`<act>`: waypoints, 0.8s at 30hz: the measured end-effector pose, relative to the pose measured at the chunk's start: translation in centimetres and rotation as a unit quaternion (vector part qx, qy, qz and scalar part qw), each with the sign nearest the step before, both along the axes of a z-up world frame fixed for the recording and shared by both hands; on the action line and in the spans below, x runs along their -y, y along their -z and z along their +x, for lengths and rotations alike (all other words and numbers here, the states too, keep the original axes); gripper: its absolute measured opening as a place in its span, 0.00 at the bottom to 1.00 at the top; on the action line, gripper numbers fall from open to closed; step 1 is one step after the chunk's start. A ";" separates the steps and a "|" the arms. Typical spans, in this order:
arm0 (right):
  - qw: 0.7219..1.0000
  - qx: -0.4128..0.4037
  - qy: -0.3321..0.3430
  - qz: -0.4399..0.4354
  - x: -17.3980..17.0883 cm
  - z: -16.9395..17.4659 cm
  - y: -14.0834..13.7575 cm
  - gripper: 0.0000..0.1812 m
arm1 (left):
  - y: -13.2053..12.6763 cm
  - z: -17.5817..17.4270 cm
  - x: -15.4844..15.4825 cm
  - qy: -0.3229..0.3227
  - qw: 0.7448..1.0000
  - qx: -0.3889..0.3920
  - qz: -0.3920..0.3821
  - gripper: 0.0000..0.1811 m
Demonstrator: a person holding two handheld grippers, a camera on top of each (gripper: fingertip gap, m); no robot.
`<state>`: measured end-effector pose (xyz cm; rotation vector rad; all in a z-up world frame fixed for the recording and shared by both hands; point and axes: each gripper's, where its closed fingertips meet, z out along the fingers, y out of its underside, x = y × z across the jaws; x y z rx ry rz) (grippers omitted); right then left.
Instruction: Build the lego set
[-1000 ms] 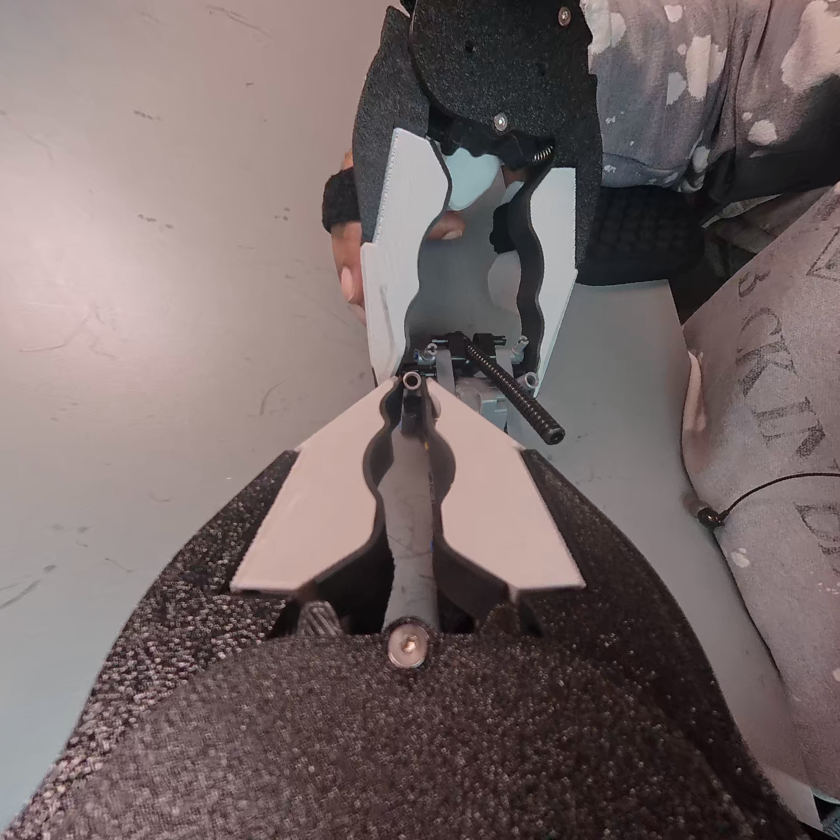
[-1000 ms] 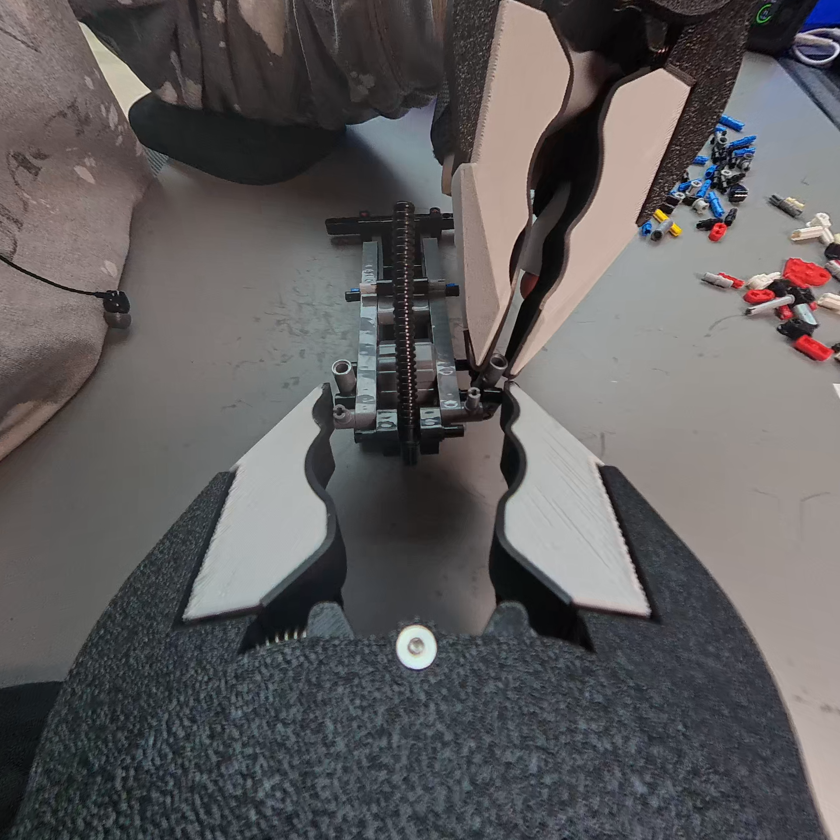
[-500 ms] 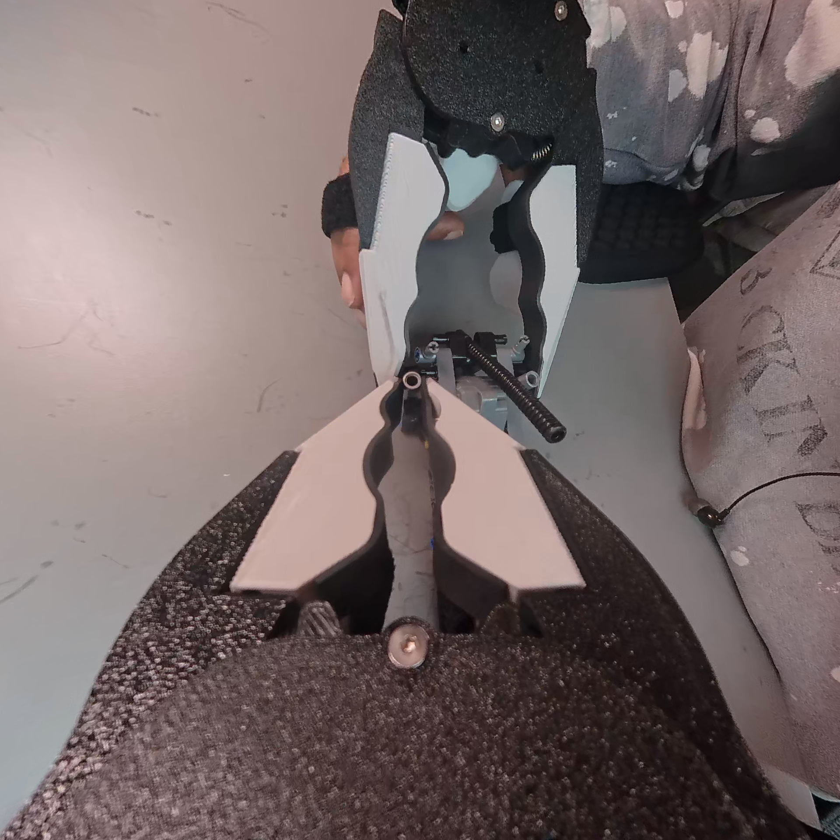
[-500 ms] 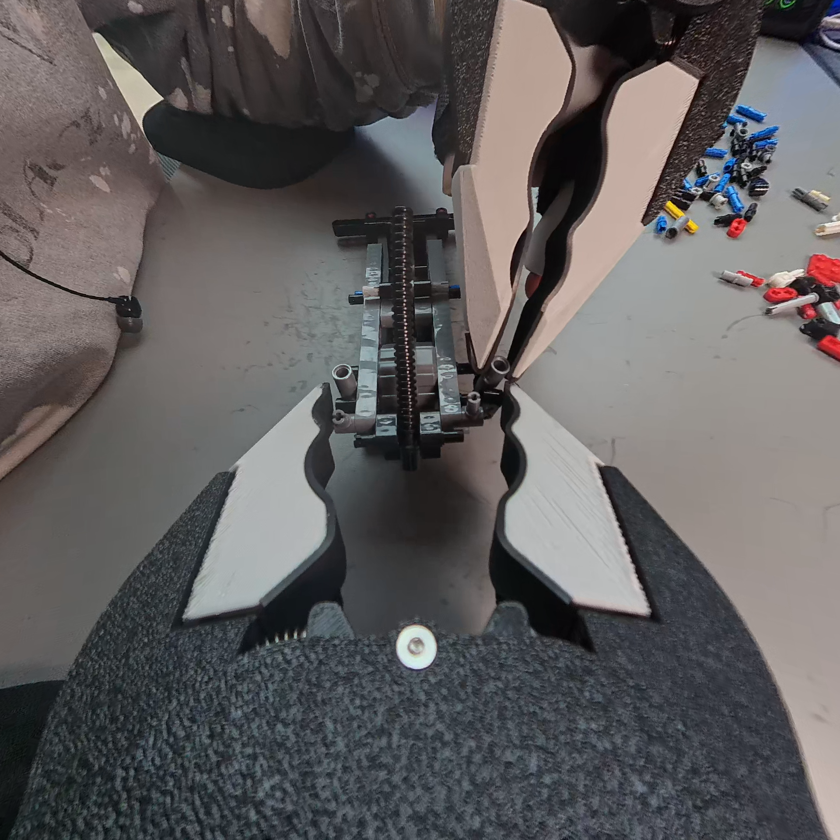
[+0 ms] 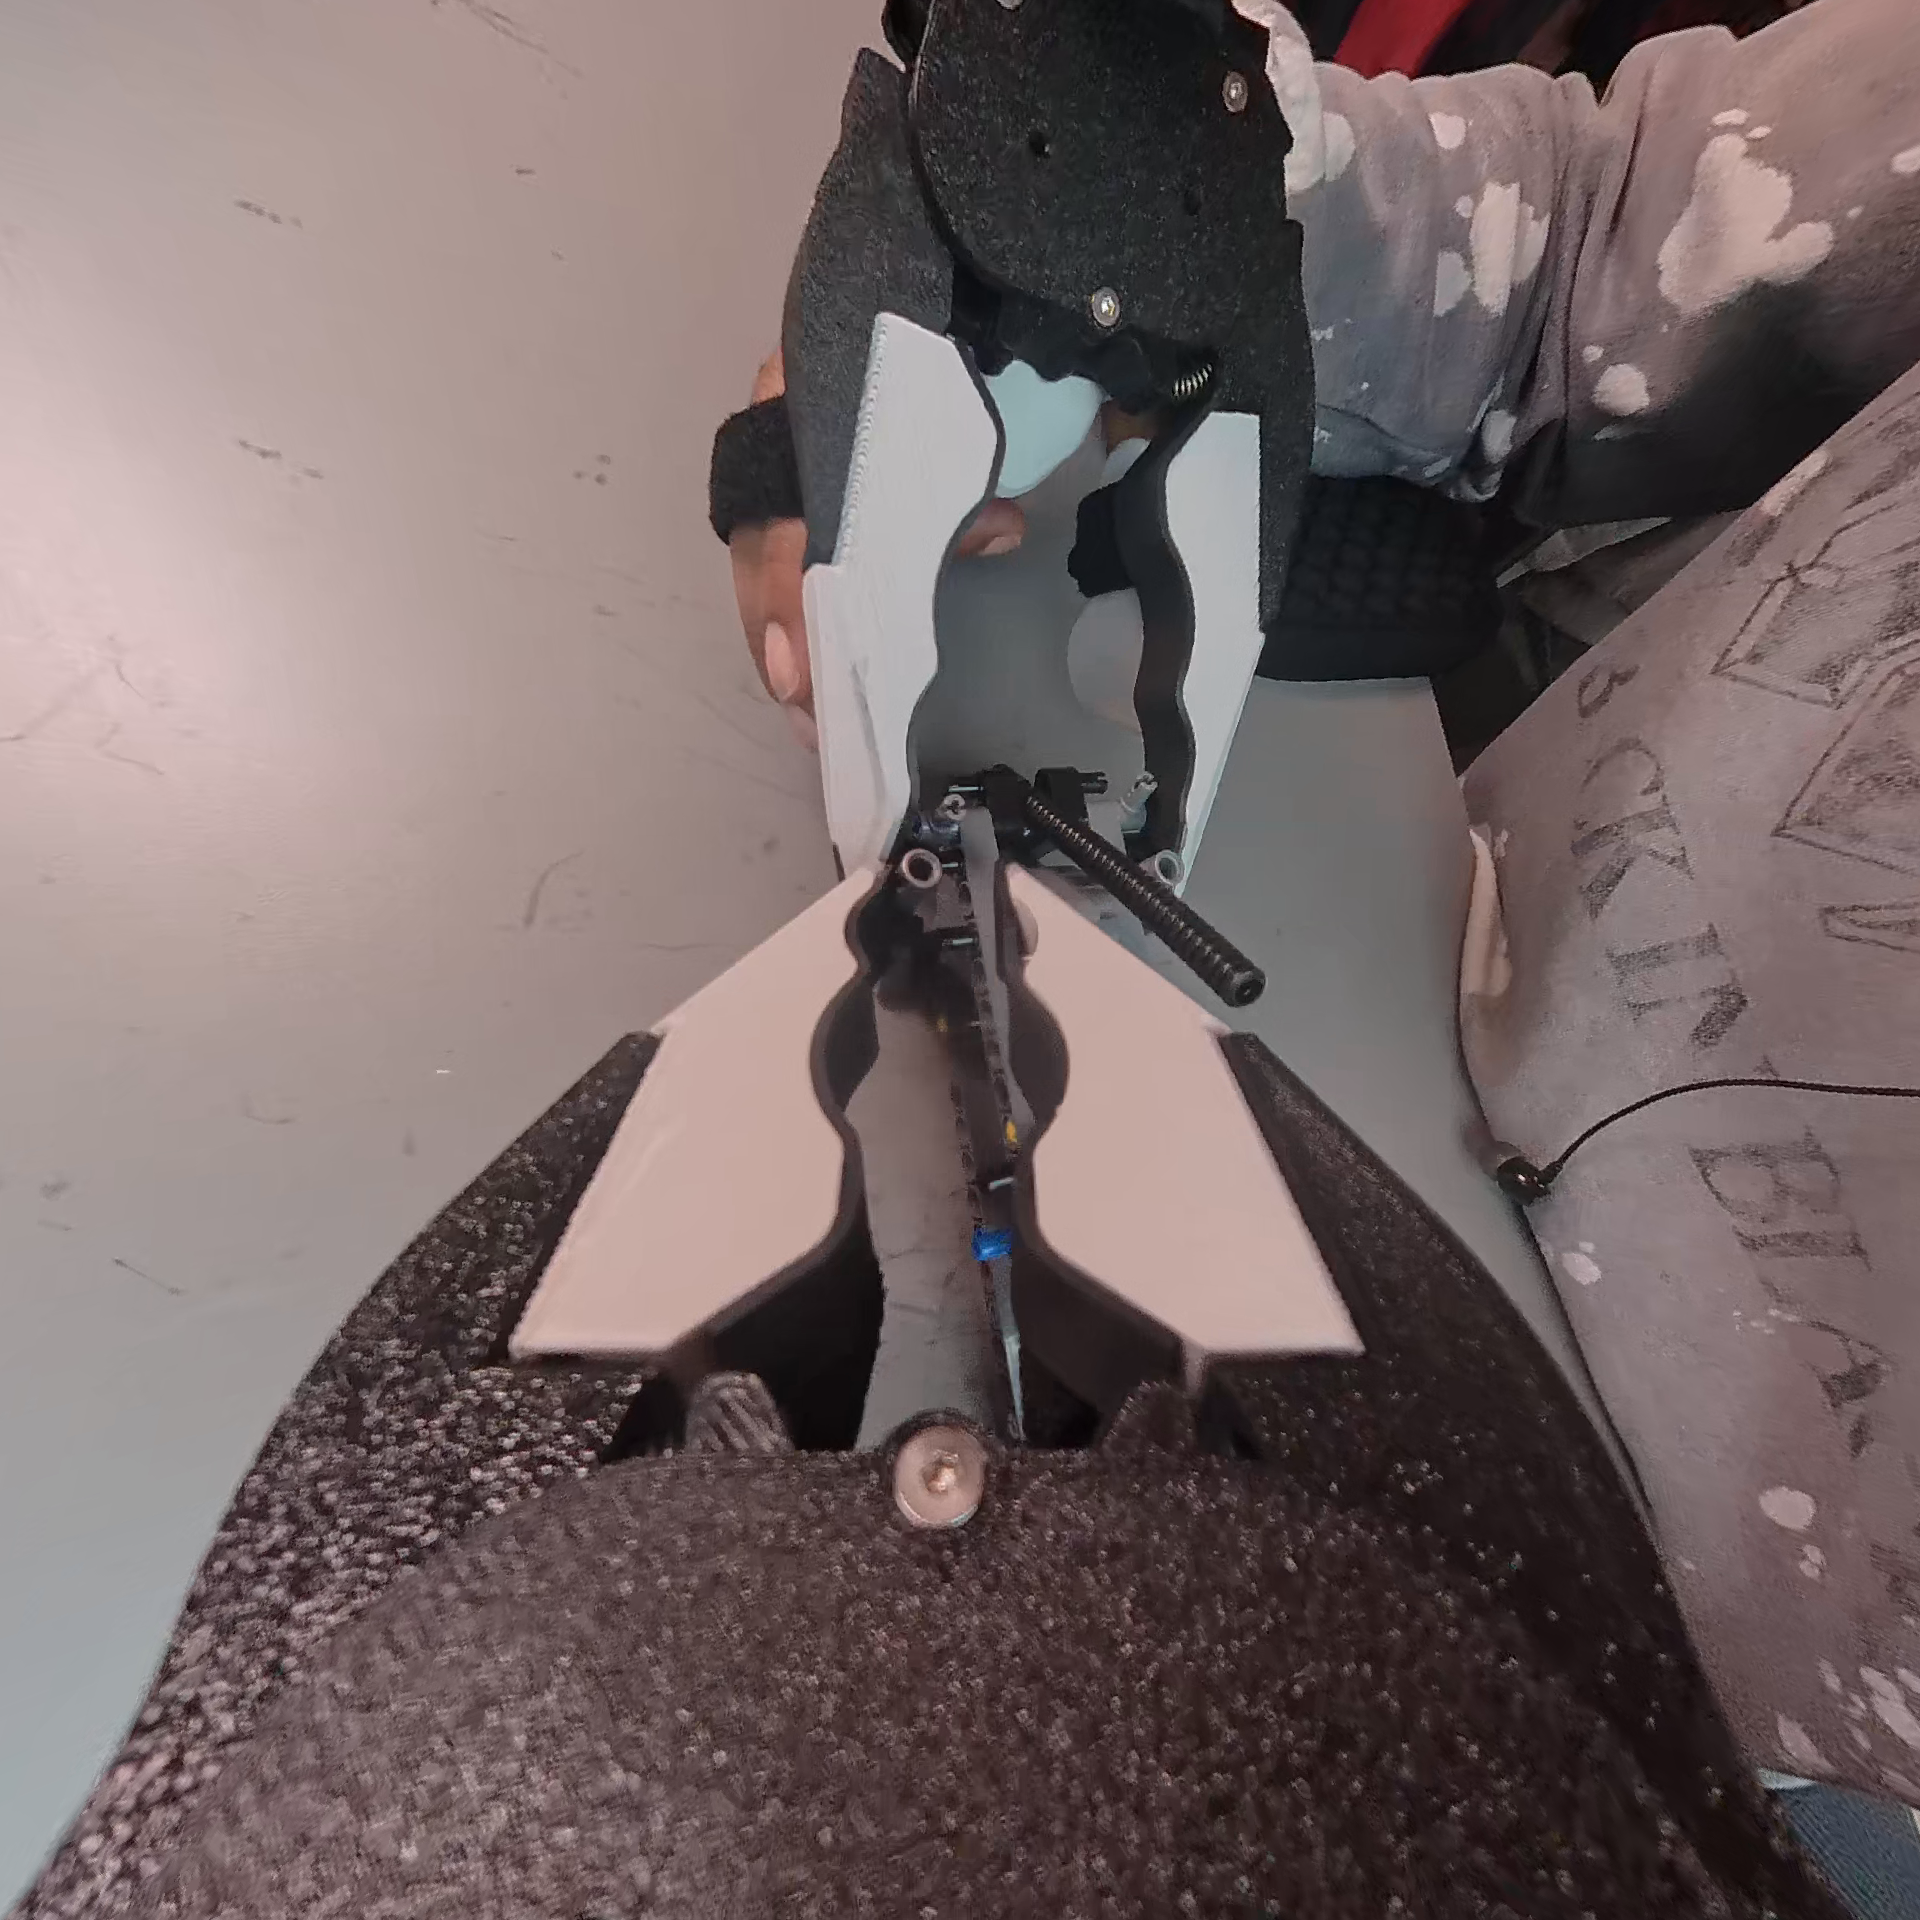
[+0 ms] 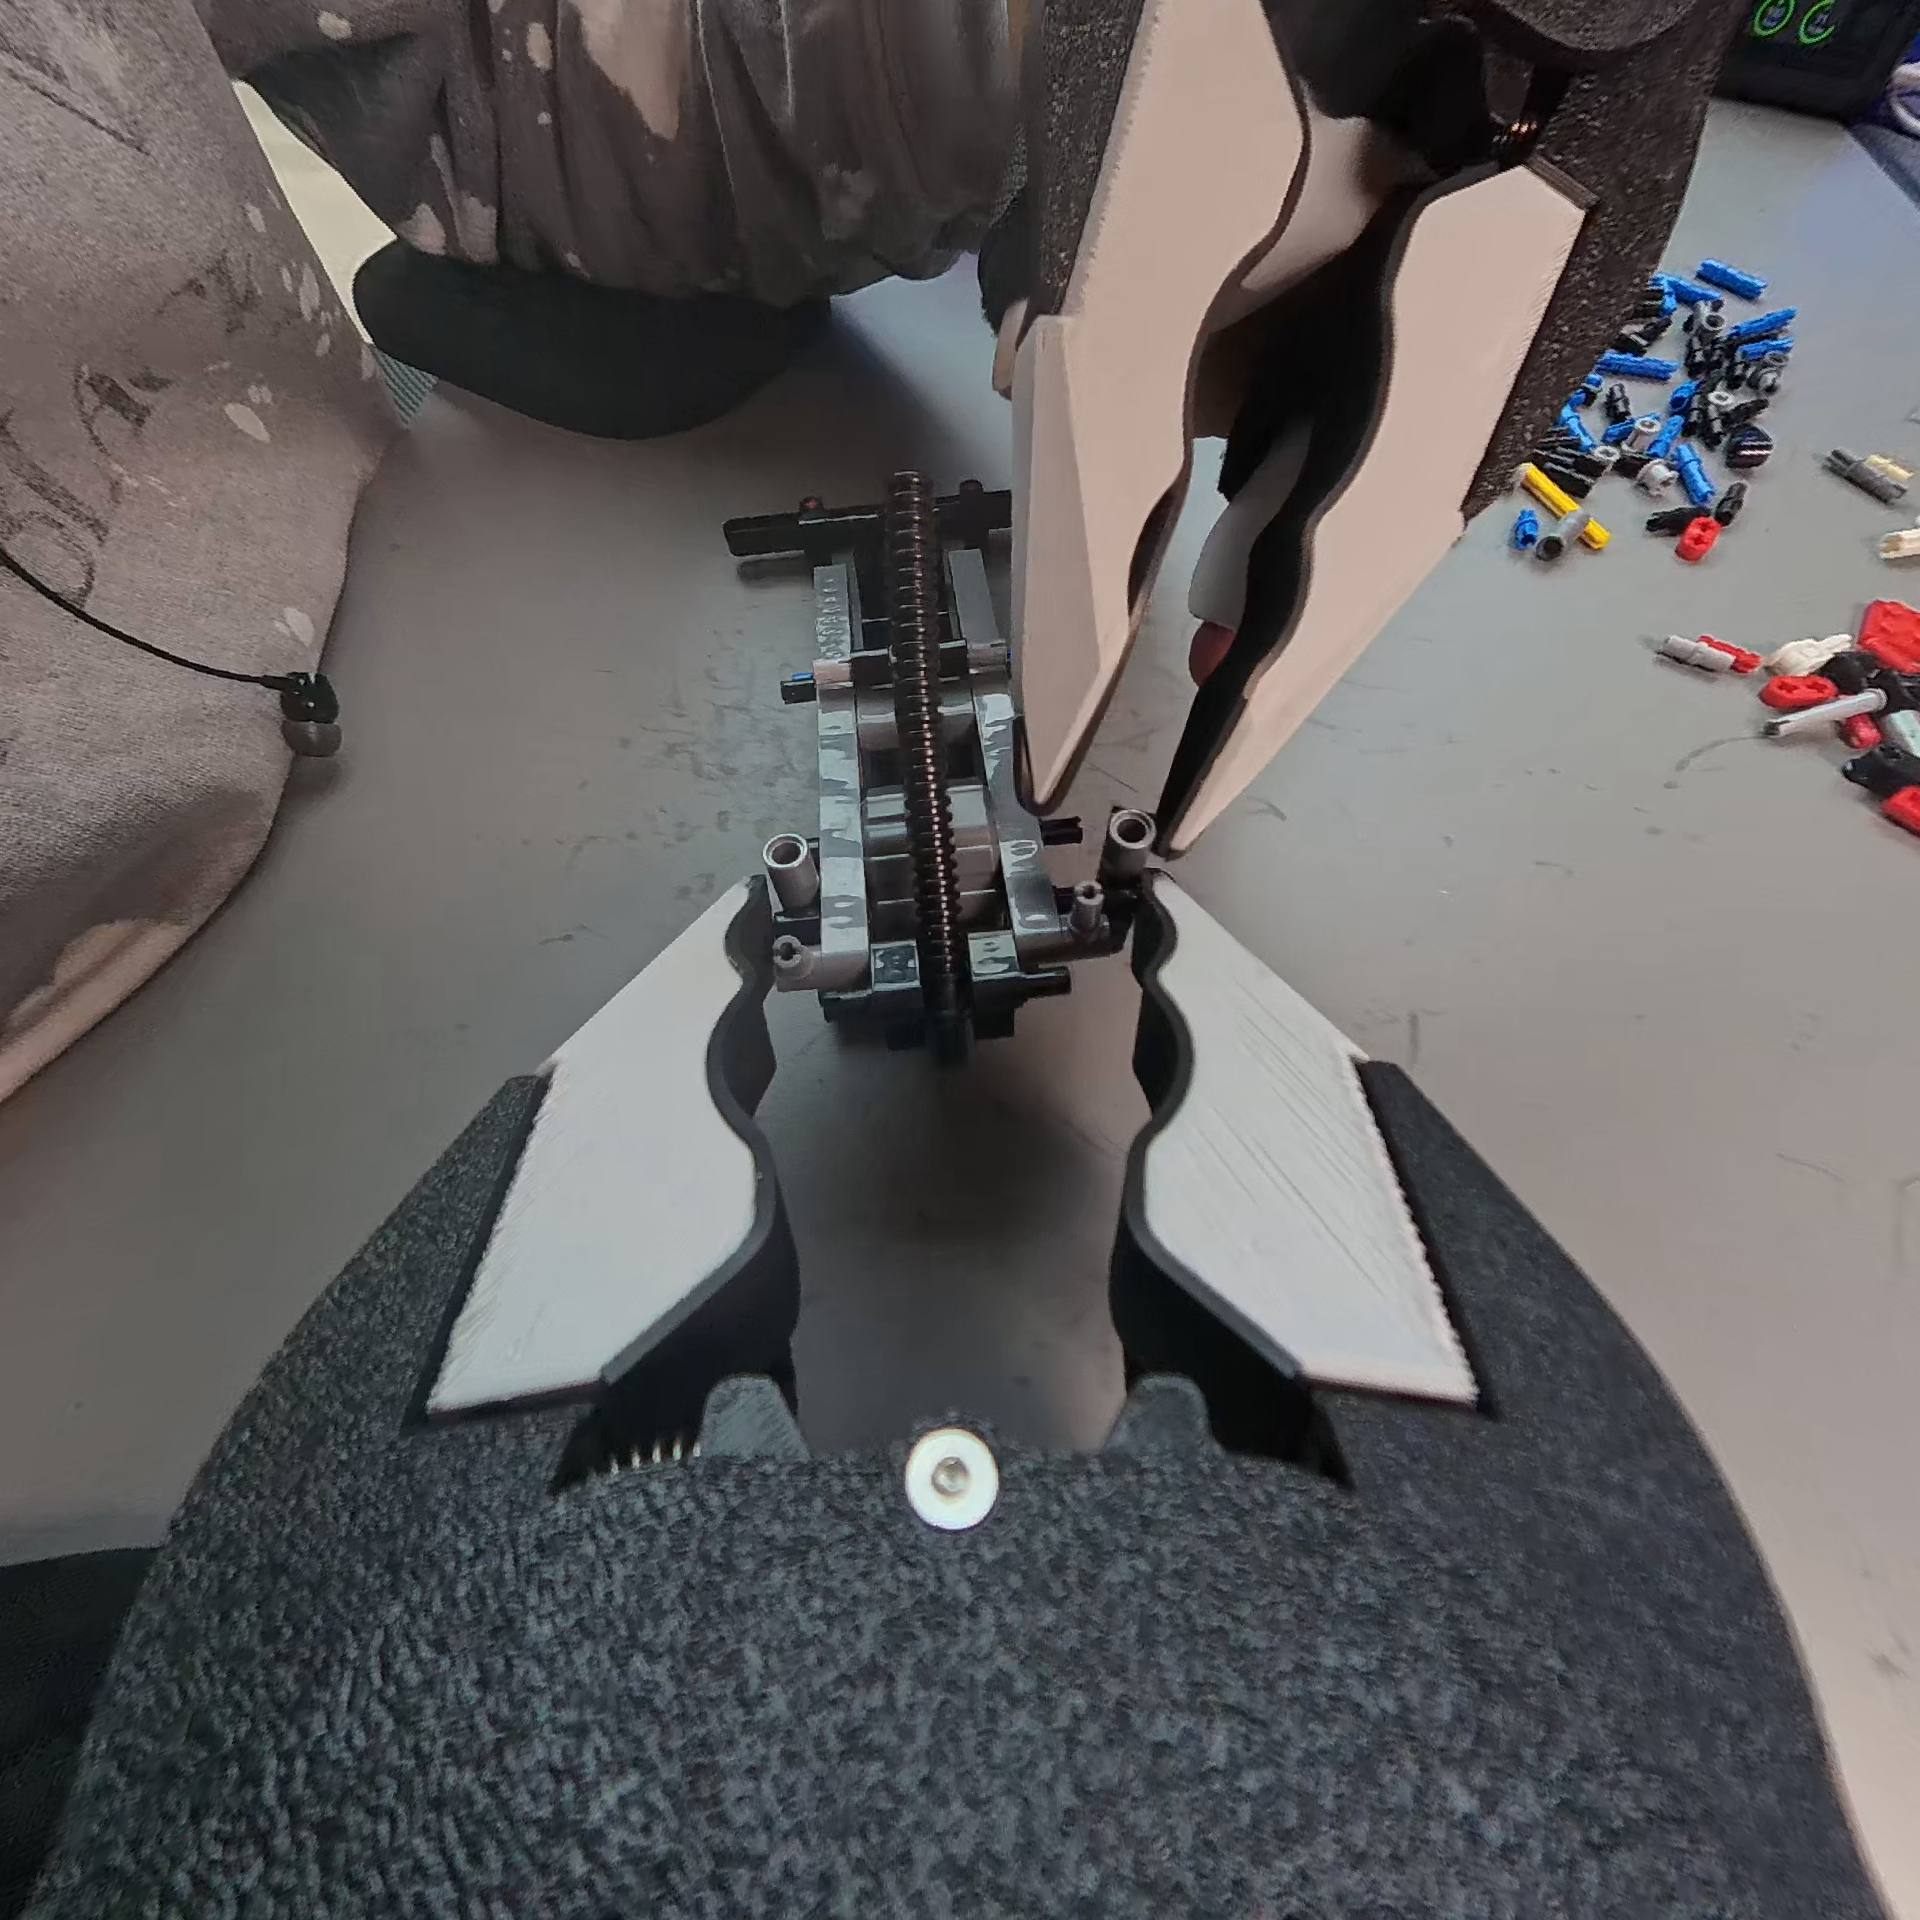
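The lego assembly (image 6: 914, 831) is a long grey and black frame with a black threaded rod along its middle, lying on the grey table (image 6: 520, 935). My right gripper (image 6: 948, 899) is open wide, its tips on either side of the frame's near end. My left gripper (image 6: 1112, 826) comes down from above at the frame's near right corner, jaws a little apart around a small upright grey tube (image 6: 1130, 831). In the left wrist view, the left gripper (image 5: 948, 888) shows the tube (image 5: 920, 865) and a frame beam in its gap, with the right gripper (image 5: 1023, 842) facing it.
Loose blue, black and yellow pieces (image 6: 1662, 416) and red and white pieces (image 6: 1849, 696) lie at the right. A person's speckled grey garment (image 6: 125, 520) with a beaded cord (image 6: 307, 717) lies at the left. A hand (image 5: 774, 623) holds the right gripper. Less than 4 cm separates the two grippers' tips.
My left gripper's jaws, shut on the small grey tube before, now stand a little apart around it. My right gripper has stayed open around the frame's end.
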<state>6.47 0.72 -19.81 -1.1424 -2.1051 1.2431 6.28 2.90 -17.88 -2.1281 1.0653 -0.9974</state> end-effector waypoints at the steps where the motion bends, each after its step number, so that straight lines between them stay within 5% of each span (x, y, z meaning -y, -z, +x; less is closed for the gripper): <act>1: 1.000 0.000 0.000 0.000 0.0 0.0 0.0 0.38 | 0.0 -0.1 0.0 -0.004 1.000 0.004 -0.006 0.11; 8: 1.000 -0.003 -0.003 0.003 0.1 0.0 0.0 0.38 | 0.7 -1.3 0.4 -0.022 1.000 -0.004 -0.003 0.12; 18: 1.000 0.002 -0.001 -0.004 0.1 0.0 0.0 0.38 | 0.8 -0.6 2.3 0.030 0.999 0.002 0.032 0.31; 24: 1.000 0.003 -0.003 -0.005 0.1 0.0 0.0 0.38 | 0.8 -0.6 2.2 -0.003 0.998 -0.031 0.057 0.48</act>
